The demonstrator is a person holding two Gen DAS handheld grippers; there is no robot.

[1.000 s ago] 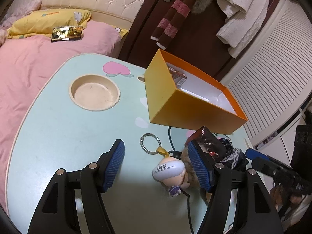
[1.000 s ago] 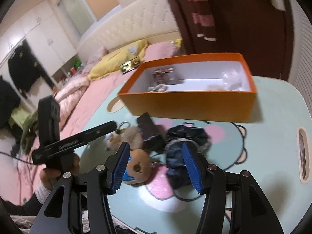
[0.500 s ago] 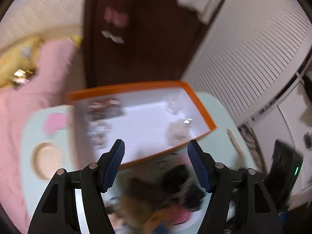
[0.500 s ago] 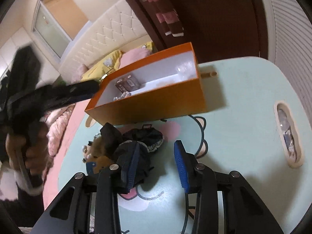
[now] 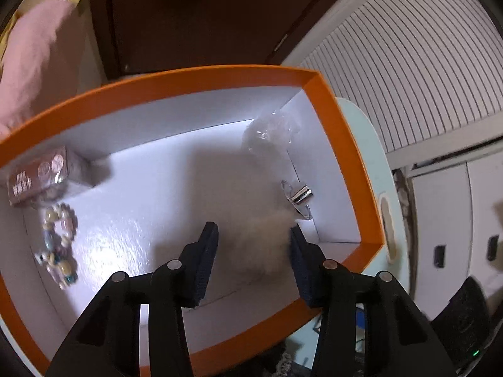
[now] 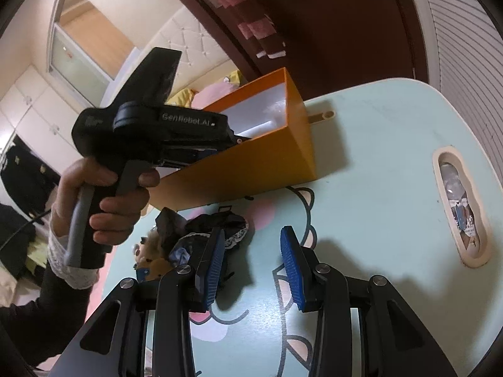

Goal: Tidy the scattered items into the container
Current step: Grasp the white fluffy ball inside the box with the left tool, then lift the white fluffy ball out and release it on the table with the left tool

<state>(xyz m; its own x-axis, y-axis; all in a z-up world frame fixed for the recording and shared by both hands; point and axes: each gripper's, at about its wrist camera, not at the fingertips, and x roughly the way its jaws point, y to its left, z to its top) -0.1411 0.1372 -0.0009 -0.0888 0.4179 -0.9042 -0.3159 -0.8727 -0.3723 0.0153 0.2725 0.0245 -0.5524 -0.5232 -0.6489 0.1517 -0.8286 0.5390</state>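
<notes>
Left gripper (image 5: pixel 253 248) was held over the orange box (image 5: pixel 342 144), jaws closing, with a blurred tan fluffy thing (image 5: pixel 261 238) between them; whether it was pinched or lay on the box floor could not be told. Right gripper (image 6: pixel 253 262) was held part-spread and empty over the table (image 6: pixel 377 144), just beside the pile of dark cloth and plush toys (image 6: pixel 188 242) near the box's front wall. Step judged: box drop-off; next, the pile has to be gripped and carried over the wall.

Over the orange box (image 5: pixel 342 132), the closing left gripper (image 5: pixel 253 251) frames a blurred tan fluffy thing (image 5: pixel 257 245), with a brown carton (image 5: pixel 41 179) and bead bracelet (image 5: pixel 58 238) at frame left.
</notes>
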